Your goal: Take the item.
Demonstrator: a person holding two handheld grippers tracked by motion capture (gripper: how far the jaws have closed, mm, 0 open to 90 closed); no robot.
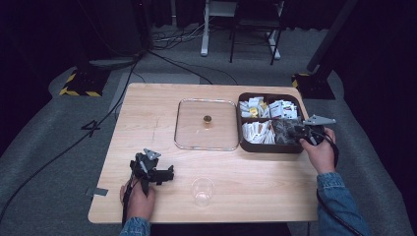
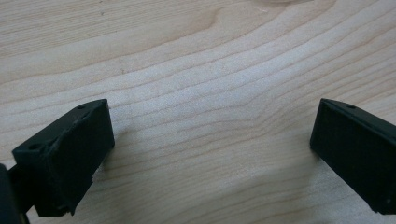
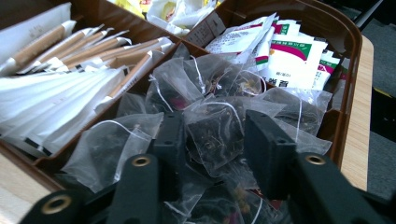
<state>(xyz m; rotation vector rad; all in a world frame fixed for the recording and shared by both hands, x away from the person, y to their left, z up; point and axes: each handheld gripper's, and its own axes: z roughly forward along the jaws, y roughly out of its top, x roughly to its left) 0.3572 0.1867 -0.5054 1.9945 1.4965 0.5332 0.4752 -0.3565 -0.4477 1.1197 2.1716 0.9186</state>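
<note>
Nearest the person, at the front edge of the wooden counter [image 1: 147,105], an empty clear plastic cup [image 1: 202,191] stands upright, roughly between the two forearms. Just to its left the left gripper [image 1: 167,174] lies low over the boards in the person's left hand [image 1: 138,199], released, its jaws spread wide with bare wood grain between them and nothing held; in the left gripper view the same jaws frame plain counter [image 2: 205,93]. Farther in, near the middle of the counter, a clear rectangular lid [image 1: 206,124] with a small gold knob lies flat, touching or just beside the left wall of a dark brown divided tray [image 1: 268,147]. The right hand [image 1: 319,150] reaches to the tray's near right compartment, where the right gripper [image 1: 291,132] is dipped into a heap of mesh tea bags. In the right gripper view the right gripper [image 3: 212,140] has one tea bag [image 3: 215,133] of dark leaves between its jaws, which are drawn in close on either side of it; whether the pads truly pinch it I cannot tell. Beside that heap, the neighbouring compartment holds long paper sticks [image 3: 70,70], and the far compartments hold white sachets [image 3: 289,56] printed in red and green.
</note>
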